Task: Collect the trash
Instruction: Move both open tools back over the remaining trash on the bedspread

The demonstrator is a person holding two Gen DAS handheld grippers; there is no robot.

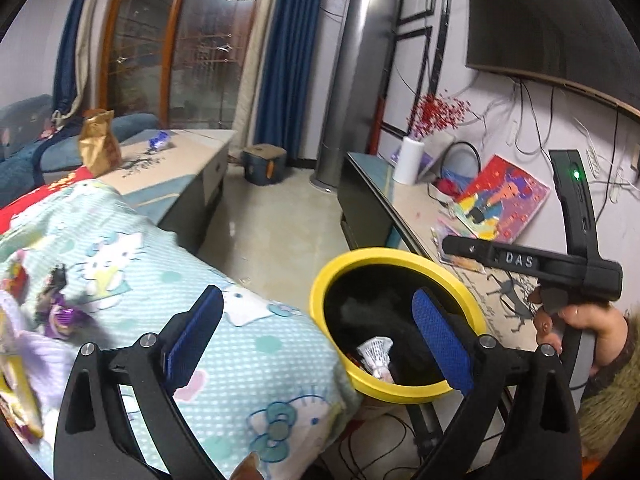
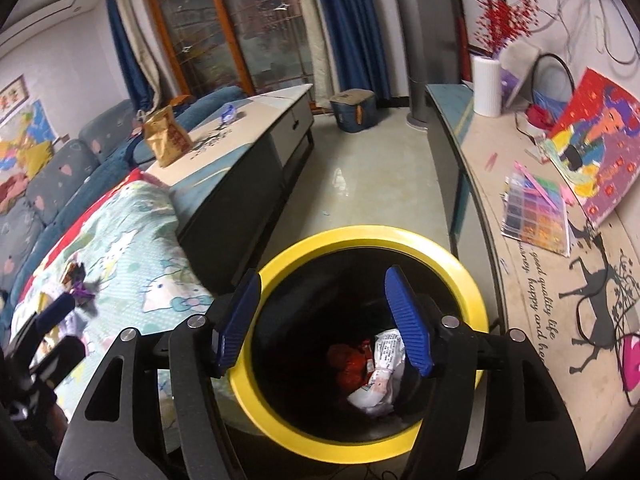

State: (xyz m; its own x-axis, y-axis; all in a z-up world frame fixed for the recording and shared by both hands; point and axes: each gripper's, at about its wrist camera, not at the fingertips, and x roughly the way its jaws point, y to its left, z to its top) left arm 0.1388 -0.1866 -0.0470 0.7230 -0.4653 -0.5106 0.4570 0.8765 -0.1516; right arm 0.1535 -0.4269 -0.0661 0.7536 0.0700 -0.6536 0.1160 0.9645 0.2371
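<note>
Over the yellow-rimmed bin (image 2: pixel 472 280), right gripper (image 2: pixel 326 322) jaws apart, nothing between the pads; red and white wrappers (image 2: pixel 372 368) lie at the bin bottom. Left gripper (image 1: pixel 316 332) spread wide and empty, straddling the bin rim and the cartoon-print blanket (image 1: pixel 256 360). More wrappers (image 1: pixel 60 316) on the blanket at left. Gold bag (image 2: pixel 166 140) stands on the low table (image 2: pixel 256 120) beyond

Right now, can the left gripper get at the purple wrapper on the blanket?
Probably yes: the left gripper is open and empty, and the purple wrapper lies uncovered on the blanket with nothing between.
</note>
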